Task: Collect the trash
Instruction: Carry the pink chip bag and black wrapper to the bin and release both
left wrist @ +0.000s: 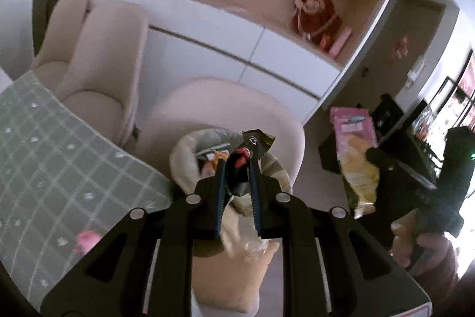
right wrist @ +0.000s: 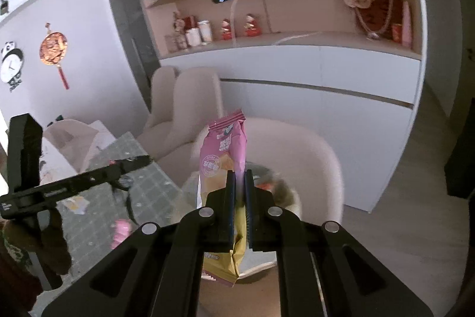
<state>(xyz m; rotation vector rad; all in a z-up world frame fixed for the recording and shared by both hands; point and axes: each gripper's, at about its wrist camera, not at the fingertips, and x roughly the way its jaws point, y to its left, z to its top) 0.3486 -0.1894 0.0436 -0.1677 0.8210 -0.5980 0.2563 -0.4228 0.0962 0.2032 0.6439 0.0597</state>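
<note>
Both pieces of trash are in hand and the step under way looks like the carry to the bin. The left gripper (left wrist: 239, 168) is clamped on a dark crumpled wrapper (left wrist: 252, 147), glossy black foil with a red patch and an olive, ragged top edge, held just above the open trash bag (left wrist: 190, 156). That bag is a soft, pale, thin-film sack with its rim rolled outward; orange and red scraps show inside it, and it sits on or just in front of a rounded cream armchair (left wrist: 276, 112), which of the two I cannot tell. The right gripper (right wrist: 240, 177) is pinched tight on a pink and yellow snack packet (right wrist: 224, 150), a flat, stiff laminated pouch with serrated ends and creases where the pads bite its middle; in the left wrist view the same packet hangs off to the right of the bag. To the left lies the bench (left wrist: 59, 144), covered in a grey-green checked cloth that reads as smooth vinyl, with small white scraps and a blurred pink thing (left wrist: 87, 238) near its edge. The next move, as I judge it, calls for centring each gripper over the bag's mouth before letting go, since light foil drifts and the limp rim could fold in.
</note>
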